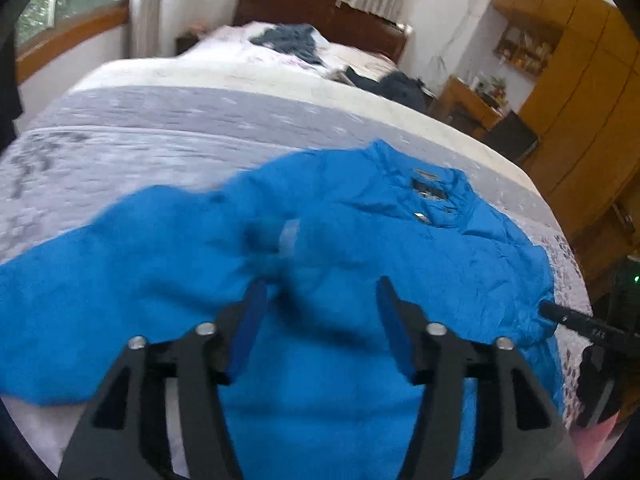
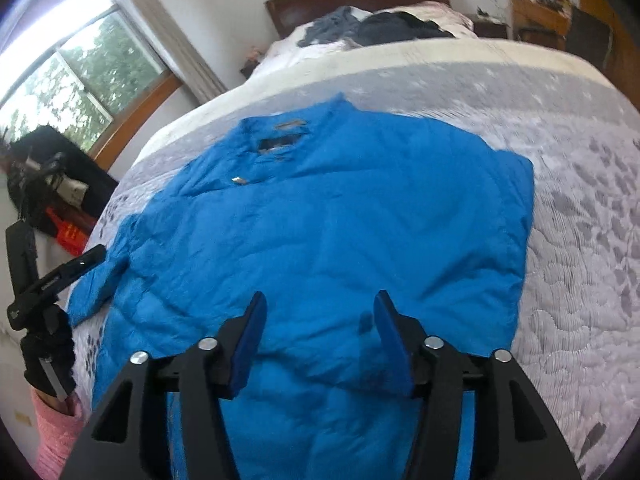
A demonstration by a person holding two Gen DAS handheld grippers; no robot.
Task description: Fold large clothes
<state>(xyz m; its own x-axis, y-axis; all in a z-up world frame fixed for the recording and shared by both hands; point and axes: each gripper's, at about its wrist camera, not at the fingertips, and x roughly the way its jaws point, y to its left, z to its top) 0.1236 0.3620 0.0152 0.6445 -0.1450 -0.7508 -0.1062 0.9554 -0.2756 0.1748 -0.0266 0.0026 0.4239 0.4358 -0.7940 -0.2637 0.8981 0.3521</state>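
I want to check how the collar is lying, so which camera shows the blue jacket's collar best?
The right wrist view. There the blue jacket lies nearly whole and its collar faces the camera, fairly sharp, with the dark inner label visible. The left wrist view shows the collar off to the right, at an angle, and more blurred.

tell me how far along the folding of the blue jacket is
Done: the blue jacket lies spread on the bed, its right edge apparently already folded in. In hand: nothing; left tool and right tool are both open above it. Left: the other sleeve and final folds.
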